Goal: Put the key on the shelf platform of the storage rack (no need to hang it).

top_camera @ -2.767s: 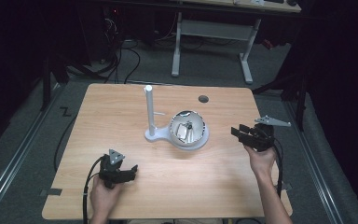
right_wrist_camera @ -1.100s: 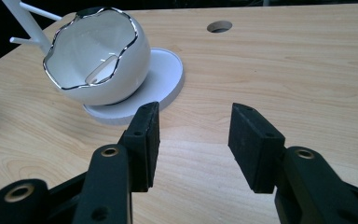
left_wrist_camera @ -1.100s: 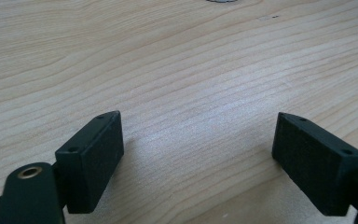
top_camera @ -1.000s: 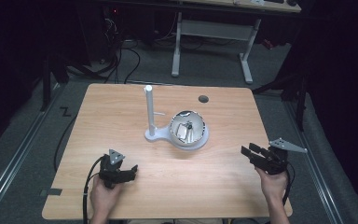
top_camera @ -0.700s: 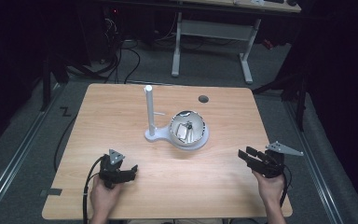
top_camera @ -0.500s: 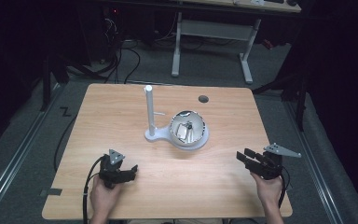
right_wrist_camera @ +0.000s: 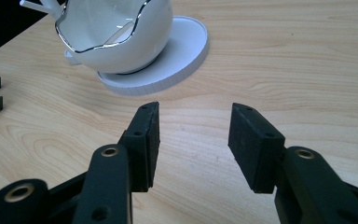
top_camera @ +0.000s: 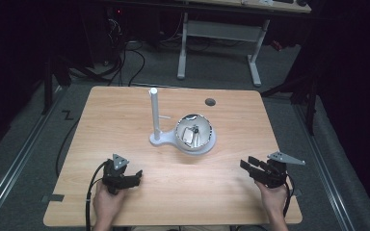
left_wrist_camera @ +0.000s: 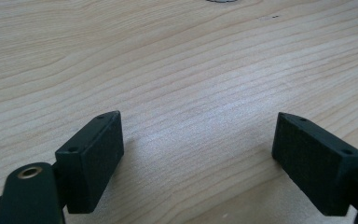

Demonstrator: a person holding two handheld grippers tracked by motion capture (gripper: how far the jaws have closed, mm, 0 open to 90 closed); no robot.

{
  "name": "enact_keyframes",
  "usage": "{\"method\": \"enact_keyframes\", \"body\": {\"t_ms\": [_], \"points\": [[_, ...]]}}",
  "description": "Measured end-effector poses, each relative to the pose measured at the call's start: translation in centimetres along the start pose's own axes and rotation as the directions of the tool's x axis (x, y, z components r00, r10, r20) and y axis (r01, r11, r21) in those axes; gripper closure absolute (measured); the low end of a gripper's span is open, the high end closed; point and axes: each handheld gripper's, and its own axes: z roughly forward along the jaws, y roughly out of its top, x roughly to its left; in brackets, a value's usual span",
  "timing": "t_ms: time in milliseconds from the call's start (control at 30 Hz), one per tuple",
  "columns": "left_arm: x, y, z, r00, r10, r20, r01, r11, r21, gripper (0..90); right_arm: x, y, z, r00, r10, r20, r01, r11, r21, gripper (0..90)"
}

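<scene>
Dark floor, loose cables and a white desk frame surround the pale wooden table (top_camera: 125, 120), on which a glossy white egg-shaped bowl with a jagged silver rim (top_camera: 194, 132) sits on a round white base (right_wrist_camera: 186, 51), near the middle, beside a slim upright white post (top_camera: 153, 113) on the same stand. Something pale lies inside the bowl (I cannot tell what). The right gripper (top_camera: 250, 166) is low over the table near its right front corner, jaws parted with nothing between them and aimed toward the bowl, well apart from it. The left gripper (top_camera: 132, 177) rests near the left front, jaws wide and empty. From here, I judge the main risk to be a low approach: a jaw tip could catch the base and shove the whole stand, or pinch the thin jagged rim and tip the bowl.
</scene>
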Motion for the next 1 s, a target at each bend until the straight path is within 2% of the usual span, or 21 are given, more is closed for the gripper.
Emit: {"method": "enact_keyframes", "body": {"t_ms": [500, 1000], "points": [[0.0, 0.0, 0.0, 1.0000, -0.002, -0.001, 0.002, 1.0000, 0.000, 16.8, 0.7, -1.6, 1.8, 1.0000, 0.000, -0.006, 0.000, 0.999, 0.041, 53.8], [0.0, 0.0, 0.0, 1.0000, 0.000, 0.000, 0.000, 1.0000, 0.000, 16.8, 1.2, -2.6, 3.2, 0.9987, -0.045, 0.023, 0.043, 0.996, 0.082, 50.3]]}}
